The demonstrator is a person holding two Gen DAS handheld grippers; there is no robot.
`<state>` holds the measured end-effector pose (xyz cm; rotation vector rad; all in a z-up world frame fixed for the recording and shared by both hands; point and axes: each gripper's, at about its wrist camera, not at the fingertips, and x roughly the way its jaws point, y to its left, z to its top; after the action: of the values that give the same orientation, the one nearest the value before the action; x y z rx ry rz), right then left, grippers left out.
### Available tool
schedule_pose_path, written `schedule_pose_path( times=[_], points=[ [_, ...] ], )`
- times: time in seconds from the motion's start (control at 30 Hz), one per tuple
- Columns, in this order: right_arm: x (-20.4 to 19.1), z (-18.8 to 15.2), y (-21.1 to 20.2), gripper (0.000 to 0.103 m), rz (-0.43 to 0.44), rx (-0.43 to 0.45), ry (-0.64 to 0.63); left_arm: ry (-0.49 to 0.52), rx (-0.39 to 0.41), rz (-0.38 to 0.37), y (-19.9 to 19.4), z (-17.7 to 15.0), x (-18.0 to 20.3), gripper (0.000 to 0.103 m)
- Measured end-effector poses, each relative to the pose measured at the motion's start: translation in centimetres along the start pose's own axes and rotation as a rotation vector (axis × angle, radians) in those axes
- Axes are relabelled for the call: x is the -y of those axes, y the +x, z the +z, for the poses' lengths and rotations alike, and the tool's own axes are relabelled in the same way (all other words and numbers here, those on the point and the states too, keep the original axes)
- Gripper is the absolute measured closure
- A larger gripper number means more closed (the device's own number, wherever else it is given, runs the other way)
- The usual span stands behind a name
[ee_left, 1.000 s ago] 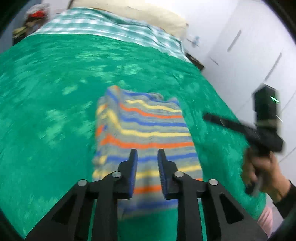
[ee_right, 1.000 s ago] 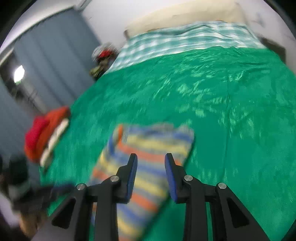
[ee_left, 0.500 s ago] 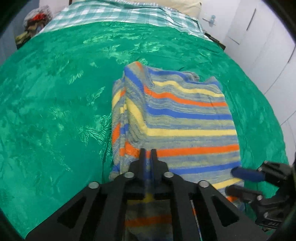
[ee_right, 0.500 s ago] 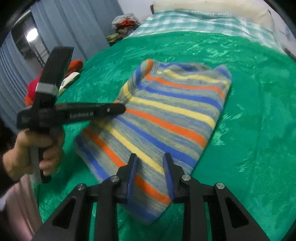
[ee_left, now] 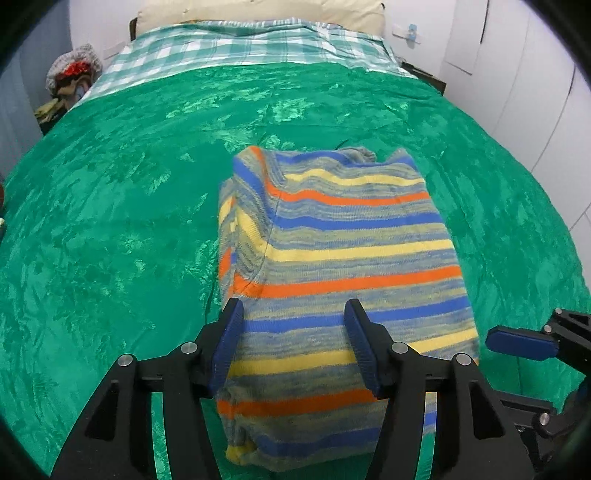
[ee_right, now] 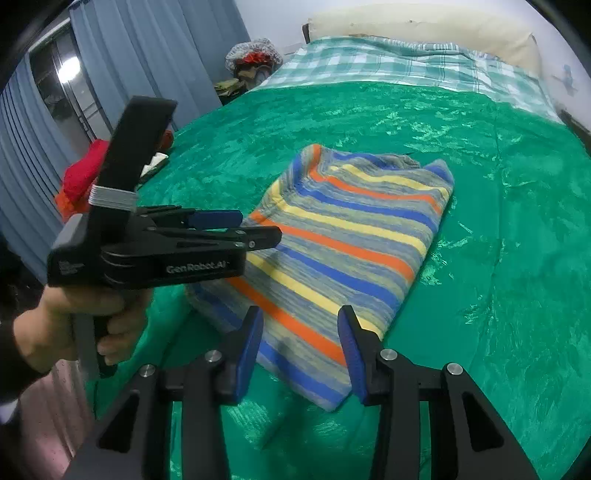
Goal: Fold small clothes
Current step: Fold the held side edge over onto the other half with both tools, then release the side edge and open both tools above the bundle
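A folded striped sweater (ee_left: 343,258), in blue, orange, yellow and grey bands, lies flat on the green bedspread (ee_left: 110,221). It also shows in the right wrist view (ee_right: 347,240). My left gripper (ee_left: 291,343) is open and empty, hovering over the sweater's near edge. My right gripper (ee_right: 301,354) is open and empty over the sweater's near right corner. The left gripper shows in the right wrist view (ee_right: 236,229) with its jaws apart, beside the sweater's left edge. A blue pad of the right gripper (ee_left: 521,341) shows at the right of the left wrist view.
A checked green-and-white sheet (ee_left: 240,48) and a cream pillow (ee_left: 258,9) lie at the head of the bed. A red garment pile (ee_right: 85,173) sits at the bed's left edge by grey curtains (ee_right: 155,48). White wardrobe doors (ee_left: 517,74) stand to the right.
Both grippers have opened wide; the left one was shut half a second ago. Both pulled back slightly toward the sweater's near edge. The sweater lies still.
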<state>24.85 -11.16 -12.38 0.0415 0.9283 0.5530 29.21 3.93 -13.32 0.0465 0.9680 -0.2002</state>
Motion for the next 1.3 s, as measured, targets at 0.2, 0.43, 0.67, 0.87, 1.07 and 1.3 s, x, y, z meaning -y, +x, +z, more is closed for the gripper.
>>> schedule_pose_path(
  times=[0.2,0.43,0.67,0.87,1.07,1.3],
  points=[
    [-1.4,0.1,-0.5,0.061,0.020,0.016,-0.037,-0.012,-0.002,0.015,-0.1,-0.4,-0.4,0.044],
    [-0.2,-2.9,4.5,0.060,0.030,-0.158,0.013,-0.005,-0.051,0.054,1.0,-3.5,-1.3,0.036],
    [2.9,2.0,1.6,0.061,0.067,-0.052,0.050,-0.044,0.024,0.019,-1.6,-3.9,-2.6,0.029],
    [9.2,10.5,3.9,0.061,0.026,0.024,0.177,-0.086,-0.021,0.055,0.4,-4.2,-3.9,0.027],
    [13.0,9.7,11.6,0.064,-0.064,-0.133,0.272,-0.074,-0.013,0.070,1.0,-5.4,-4.2,0.016],
    [8.2,8.7,6.1,0.061,-0.117,-0.039,0.153,-0.101,-0.018,0.050,-0.7,-6.1,-4.8,0.017]
  ],
)
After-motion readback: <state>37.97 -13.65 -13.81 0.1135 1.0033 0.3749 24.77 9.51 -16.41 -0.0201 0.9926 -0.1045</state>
